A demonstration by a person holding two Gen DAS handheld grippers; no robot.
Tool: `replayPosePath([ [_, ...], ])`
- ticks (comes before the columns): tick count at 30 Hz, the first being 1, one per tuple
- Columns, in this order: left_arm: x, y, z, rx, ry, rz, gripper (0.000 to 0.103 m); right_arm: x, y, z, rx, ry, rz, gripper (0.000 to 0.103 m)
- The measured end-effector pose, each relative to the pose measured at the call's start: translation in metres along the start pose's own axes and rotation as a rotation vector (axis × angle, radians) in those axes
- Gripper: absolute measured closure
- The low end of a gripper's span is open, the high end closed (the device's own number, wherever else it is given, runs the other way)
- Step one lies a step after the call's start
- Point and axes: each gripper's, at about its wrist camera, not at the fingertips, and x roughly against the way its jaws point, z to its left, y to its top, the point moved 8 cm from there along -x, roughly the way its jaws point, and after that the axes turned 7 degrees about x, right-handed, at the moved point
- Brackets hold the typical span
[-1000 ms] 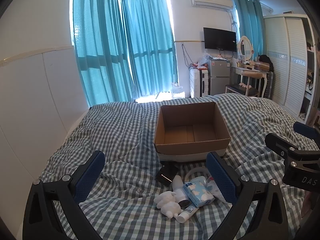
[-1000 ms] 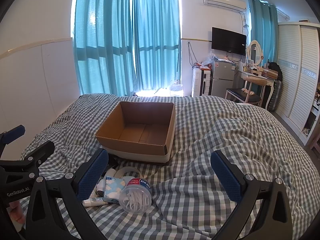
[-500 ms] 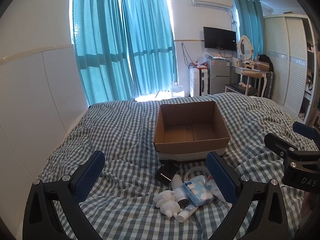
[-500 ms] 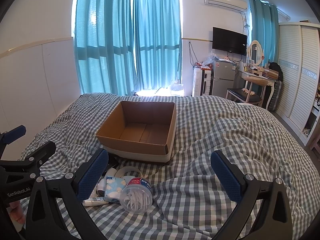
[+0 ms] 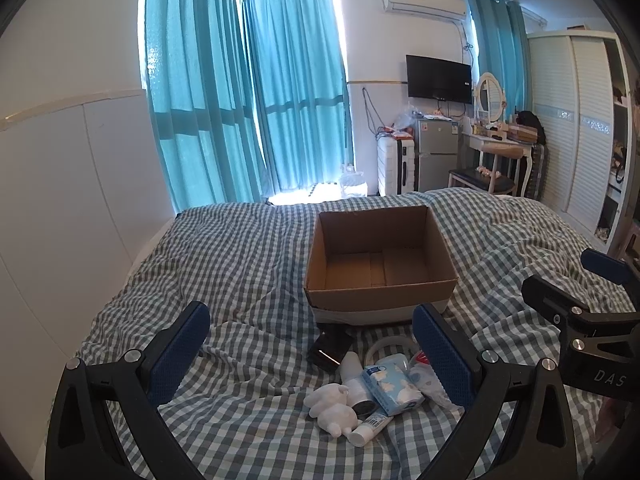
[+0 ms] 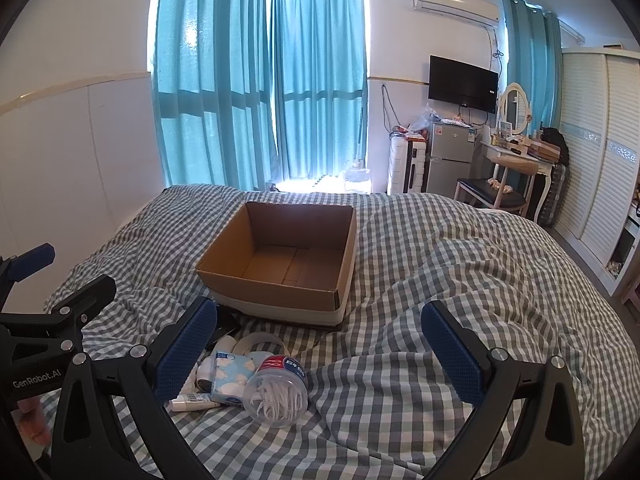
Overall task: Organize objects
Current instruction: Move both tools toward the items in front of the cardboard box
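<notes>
Cardboard box (image 5: 380,264): sits open and empty on the checked bedspread (image 5: 224,264), mouth up, so it looks like the drop spot for everything else.
Pile of small stuff: bunched right in front of the box's near wall, probably dumped there so both tools can reach it.
Dark flat thing (image 5: 330,346): closest to the box, almost touching its near wall, can't tell what it is.
Tissue pack (image 5: 392,388): further back from the box, lying against a white tube (image 5: 370,428) and a white plush toy (image 5: 330,404).
Cotton swab jar (image 6: 276,390): on its side, on the side of the pile away from the box, clear with a red label.
Tape ring (image 6: 258,342): flat between the jar and the box.
Left gripper (image 5: 312,354): jaws spread wide, holding nothing, hanging above the pile.
Right gripper (image 6: 320,344): also wide apart and empty, off to the right of the pile.
Guess: nothing packed yet, first grab pending.
</notes>
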Motion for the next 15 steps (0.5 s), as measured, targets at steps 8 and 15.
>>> replayPosePath([
  [8,-0.001,0.0,0.002,0.011,-0.005,0.019,0.0,-0.002,0.001,0.004,0.017,0.013,0.007,0.0],
  [15,-0.019,-0.009,0.009,0.009,0.03,0.083,0.0,-0.02,-0.009,0.013,0.035,0.04,0.052,0.0],
])
